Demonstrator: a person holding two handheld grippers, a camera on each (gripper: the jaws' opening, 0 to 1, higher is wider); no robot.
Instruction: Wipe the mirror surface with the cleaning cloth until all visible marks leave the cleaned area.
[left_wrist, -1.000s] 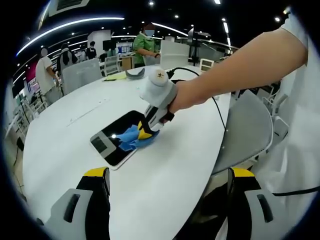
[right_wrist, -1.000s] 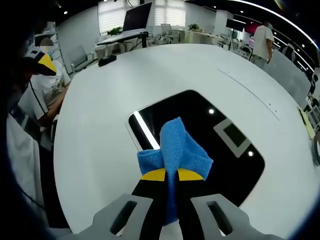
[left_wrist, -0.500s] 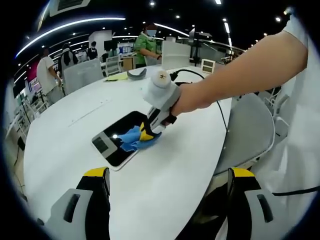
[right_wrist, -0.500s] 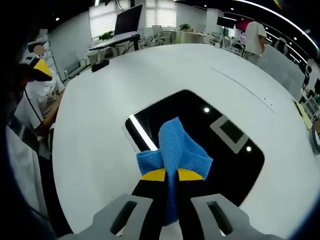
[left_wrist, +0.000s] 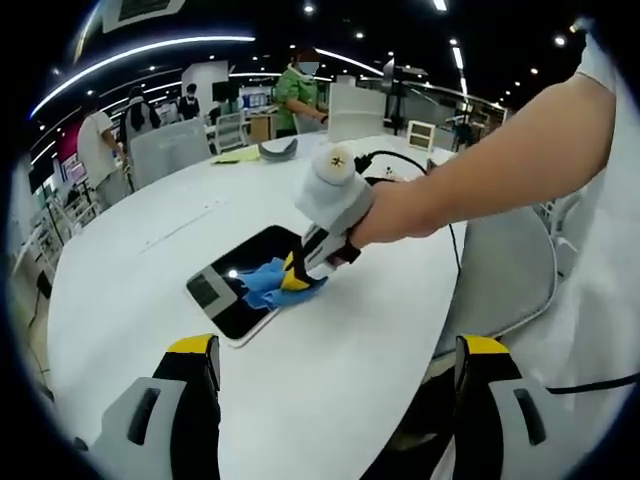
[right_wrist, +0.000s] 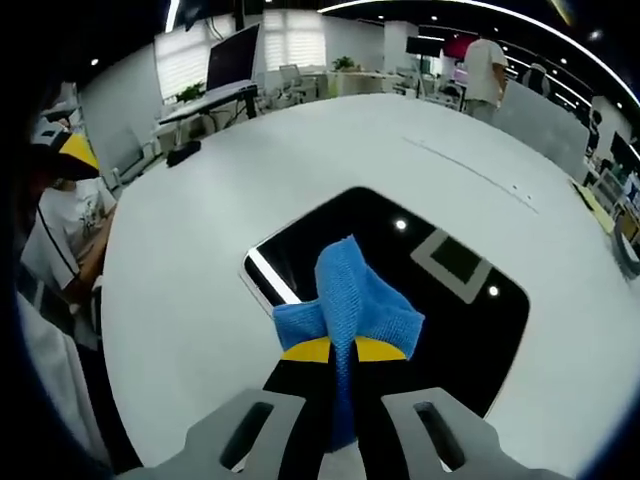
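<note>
A dark rectangular mirror (left_wrist: 240, 281) (right_wrist: 420, 270) lies flat on the white round table (left_wrist: 130, 270) (right_wrist: 300, 150). My right gripper (right_wrist: 345, 350) (left_wrist: 296, 275) is shut on a blue cleaning cloth (right_wrist: 350, 295) (left_wrist: 265, 283), which rests on the near edge of the mirror. A person's arm holds that gripper from the right in the left gripper view. My left gripper (left_wrist: 335, 350) hangs open above the table's near edge, well short of the mirror, with nothing between its yellow-tipped fingers (left_wrist: 195, 347).
A grey chair (left_wrist: 510, 260) stands at the table's right edge, and a black cable (left_wrist: 385, 158) crosses the far tabletop. Yellow paper (left_wrist: 232, 154) and a grey curved object (left_wrist: 277, 148) lie at the far rim. People (left_wrist: 96, 148) stand behind.
The right gripper and the cloth slid slightly toward the mirror's near edge. Both views shifted a little; the left gripper stays open.
</note>
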